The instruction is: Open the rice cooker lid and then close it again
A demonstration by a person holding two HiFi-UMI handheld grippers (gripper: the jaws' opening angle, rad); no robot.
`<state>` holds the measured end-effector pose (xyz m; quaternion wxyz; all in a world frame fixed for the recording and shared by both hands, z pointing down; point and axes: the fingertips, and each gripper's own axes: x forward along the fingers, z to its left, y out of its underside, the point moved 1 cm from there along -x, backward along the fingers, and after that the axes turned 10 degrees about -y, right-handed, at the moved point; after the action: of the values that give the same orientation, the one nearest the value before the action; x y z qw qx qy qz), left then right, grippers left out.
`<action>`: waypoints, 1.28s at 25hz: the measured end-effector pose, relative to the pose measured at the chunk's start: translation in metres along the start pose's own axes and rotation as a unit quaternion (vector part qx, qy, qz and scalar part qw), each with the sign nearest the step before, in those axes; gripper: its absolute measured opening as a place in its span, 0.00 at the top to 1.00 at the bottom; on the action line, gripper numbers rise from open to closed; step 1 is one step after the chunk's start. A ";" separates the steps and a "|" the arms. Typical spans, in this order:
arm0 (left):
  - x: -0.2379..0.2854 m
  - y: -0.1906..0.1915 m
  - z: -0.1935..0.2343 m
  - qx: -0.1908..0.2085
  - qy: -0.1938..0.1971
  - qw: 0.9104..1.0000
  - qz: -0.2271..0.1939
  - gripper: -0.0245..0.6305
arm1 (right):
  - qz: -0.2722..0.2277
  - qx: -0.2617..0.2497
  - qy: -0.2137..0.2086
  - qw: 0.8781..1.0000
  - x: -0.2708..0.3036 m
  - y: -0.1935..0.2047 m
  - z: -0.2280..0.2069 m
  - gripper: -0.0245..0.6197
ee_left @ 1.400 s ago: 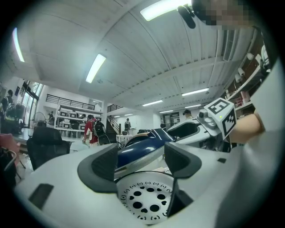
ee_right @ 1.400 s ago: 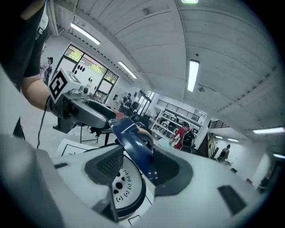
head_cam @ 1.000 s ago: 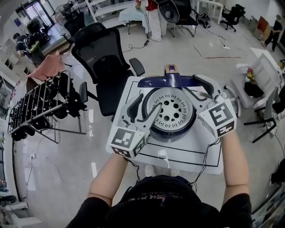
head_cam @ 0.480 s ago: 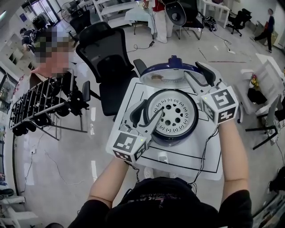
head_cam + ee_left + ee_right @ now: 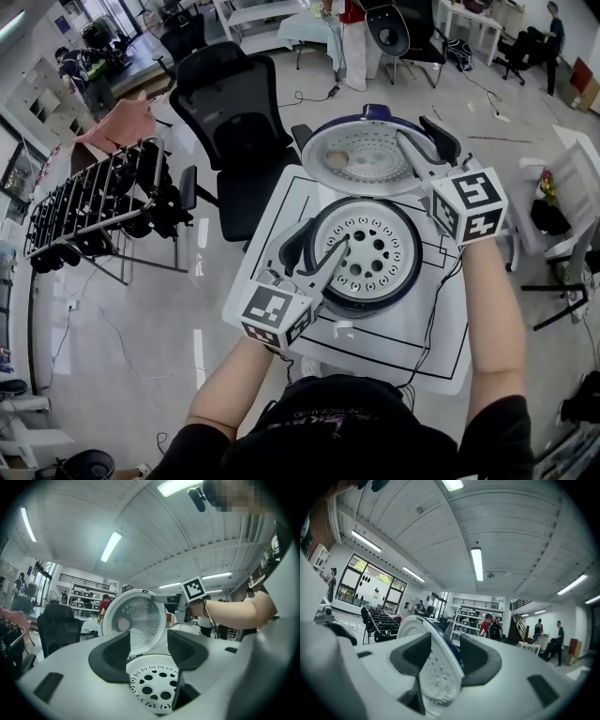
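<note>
The rice cooker [image 5: 361, 302] stands on the white table with a perforated tray [image 5: 366, 253] in its mouth. Its lid [image 5: 361, 159] is swung up and back, showing its silver inner face. My right gripper [image 5: 419, 139] is shut on the lid's right rim. In the right gripper view the lid's edge [image 5: 436, 677] fills the gap between the jaws of that gripper [image 5: 445, 651], which have just been closing. My left gripper [image 5: 323, 234] is open at the cooker's front left. Its jaws have also been closing, above the tray [image 5: 152, 686], with nothing pressed between them.
The white table [image 5: 394, 352] carries black outline marks and a cable on its right side. A black office chair [image 5: 234, 103] stands just beyond its far left corner. A black wire rack [image 5: 94, 202] is on the floor to the left. People stand far behind.
The lid has swung further open, from showing its blue top to showing its silver inner face. The right gripper went up and back with it. The left gripper stayed put.
</note>
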<state>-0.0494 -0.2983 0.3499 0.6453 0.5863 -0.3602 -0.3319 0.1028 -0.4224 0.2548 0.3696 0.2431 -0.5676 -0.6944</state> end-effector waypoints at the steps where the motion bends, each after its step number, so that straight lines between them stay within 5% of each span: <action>1: 0.001 0.001 0.001 -0.001 -0.002 1.000 0.001 0.58 | -0.002 0.002 0.002 1.000 0.003 0.000 -0.003 0.66; 18: 0.022 0.011 0.003 -0.013 -0.021 1.000 0.017 0.59 | -0.030 0.021 -0.003 0.999 0.020 0.003 -0.028 0.67; 32: 0.004 0.003 -0.020 -0.008 -0.030 0.999 0.011 0.60 | -0.058 0.049 -0.020 0.997 -0.030 -0.002 -0.014 0.67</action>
<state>-0.0307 -0.2911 0.3517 0.6427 0.5669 -0.3832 -0.3446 0.1308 -0.4074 0.2468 0.3054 0.2797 -0.5932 -0.6904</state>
